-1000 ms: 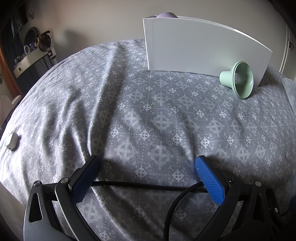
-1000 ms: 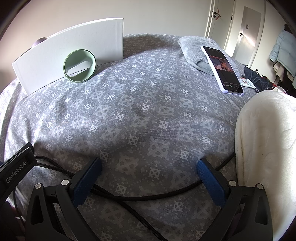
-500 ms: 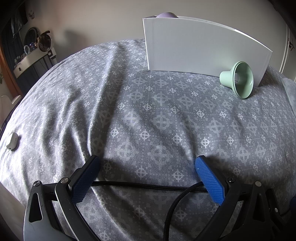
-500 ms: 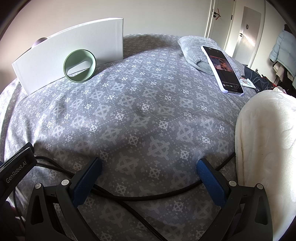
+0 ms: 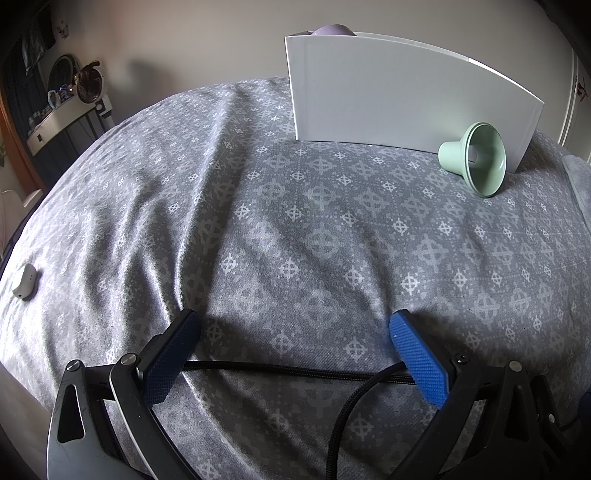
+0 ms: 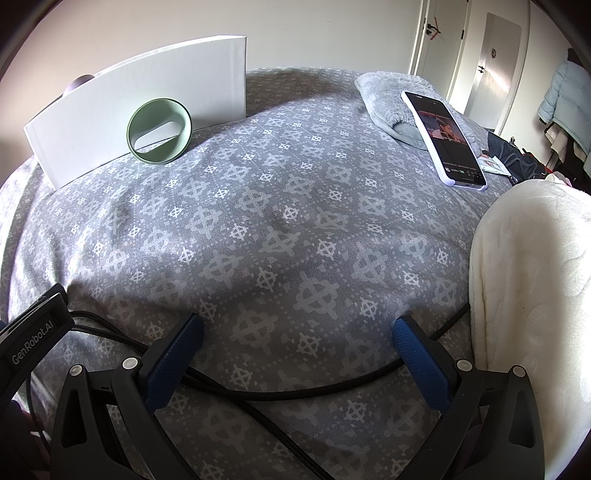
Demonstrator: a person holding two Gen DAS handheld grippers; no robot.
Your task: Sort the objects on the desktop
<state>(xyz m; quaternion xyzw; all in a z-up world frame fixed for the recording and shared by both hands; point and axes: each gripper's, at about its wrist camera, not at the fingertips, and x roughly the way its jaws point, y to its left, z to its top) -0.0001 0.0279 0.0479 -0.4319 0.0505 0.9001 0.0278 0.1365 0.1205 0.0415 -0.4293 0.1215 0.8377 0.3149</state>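
A mint-green funnel-shaped holder [image 5: 476,162] lies on its side on the grey patterned bedspread [image 5: 295,229], against a white box [image 5: 399,96]. A lilac rounded thing [image 5: 334,29] peeks over the box top. The holder [image 6: 159,130] and box [image 6: 147,99] also show far left in the right wrist view. A phone [image 6: 445,138] with its screen lit leans on a grey plush item [image 6: 391,99] at the far right. A small white earbud case [image 5: 24,280] lies at the left edge. My left gripper [image 5: 295,328] and right gripper [image 6: 299,332] are open, empty and low over the bedspread.
Black cables [image 6: 295,391] run across the bedspread under both grippers. A cream fleece blanket [image 6: 532,295] is bunched at the right. A shelf with a small fan [image 5: 70,103] stands off the bed at the left. Doors [image 6: 491,55] are behind at the right.
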